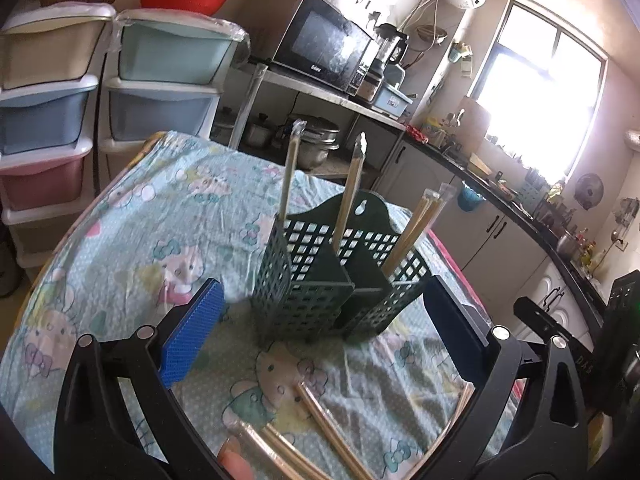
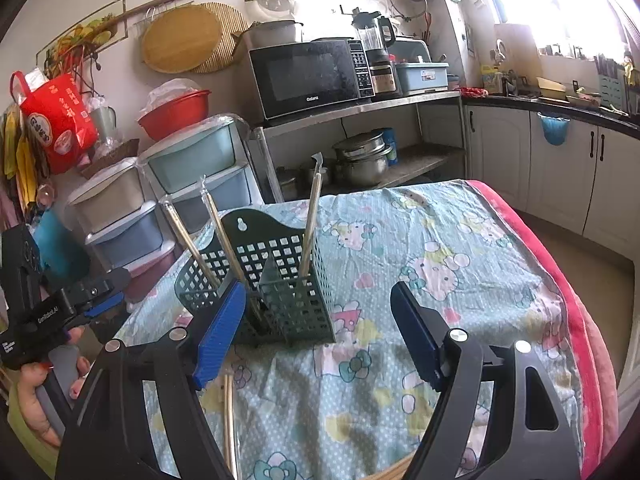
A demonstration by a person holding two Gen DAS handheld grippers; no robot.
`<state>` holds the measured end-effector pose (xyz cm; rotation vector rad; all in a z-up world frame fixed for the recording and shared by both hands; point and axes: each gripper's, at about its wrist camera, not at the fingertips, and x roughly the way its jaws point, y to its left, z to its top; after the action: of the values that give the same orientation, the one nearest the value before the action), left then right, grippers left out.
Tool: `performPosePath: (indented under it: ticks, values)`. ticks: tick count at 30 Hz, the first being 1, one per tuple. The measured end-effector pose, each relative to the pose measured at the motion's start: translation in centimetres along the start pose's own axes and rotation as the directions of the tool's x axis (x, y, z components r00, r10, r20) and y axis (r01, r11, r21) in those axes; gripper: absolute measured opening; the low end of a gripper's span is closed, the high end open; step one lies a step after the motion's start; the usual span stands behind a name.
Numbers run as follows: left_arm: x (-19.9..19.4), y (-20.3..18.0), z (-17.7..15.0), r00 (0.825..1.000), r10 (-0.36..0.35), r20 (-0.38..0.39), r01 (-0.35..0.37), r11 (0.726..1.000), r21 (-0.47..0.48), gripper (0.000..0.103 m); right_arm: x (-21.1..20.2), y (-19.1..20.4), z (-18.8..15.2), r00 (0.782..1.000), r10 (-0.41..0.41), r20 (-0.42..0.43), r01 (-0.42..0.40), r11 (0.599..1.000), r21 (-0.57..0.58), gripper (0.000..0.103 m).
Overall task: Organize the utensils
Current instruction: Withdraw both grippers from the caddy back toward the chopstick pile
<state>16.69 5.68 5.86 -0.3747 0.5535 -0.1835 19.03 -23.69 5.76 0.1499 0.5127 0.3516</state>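
A dark green lattice utensil holder [image 1: 320,280] stands on the table with wrapped chopstick pairs [image 1: 352,196] upright in its compartments. It also shows in the right wrist view [image 2: 288,276]. Several wrapped chopstick pairs [image 1: 320,424] lie flat on the cloth in front of it, between my left gripper's fingers. My left gripper [image 1: 320,332] is open and empty, just short of the holder. My right gripper [image 2: 316,332] is open and empty, close to the holder's right side. One loose pair [image 2: 229,420] lies under its left finger. The left gripper [image 2: 100,296] appears at the left edge there.
The table wears a light blue cartoon-cat cloth [image 2: 440,280] with a pink blanket edge [image 2: 580,320] at right. Stacked plastic drawers [image 1: 60,120] stand behind the table. A microwave [image 2: 312,76] sits on a metal shelf with pots [image 2: 364,160] below. A kitchen counter [image 2: 560,108] runs at right.
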Motion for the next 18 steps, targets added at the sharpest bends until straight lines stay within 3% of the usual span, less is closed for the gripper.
performPosePath:
  ticks: [18]
  values:
    - [-0.6, 1.4, -2.7, 0.998, 0.017, -0.056, -0.018, 1.000, -0.015, 0.092, -1.7, -2.1, -2.6, 0.997, -0.063, -0.047, 0.064, 0.998, 0.022, 0.073]
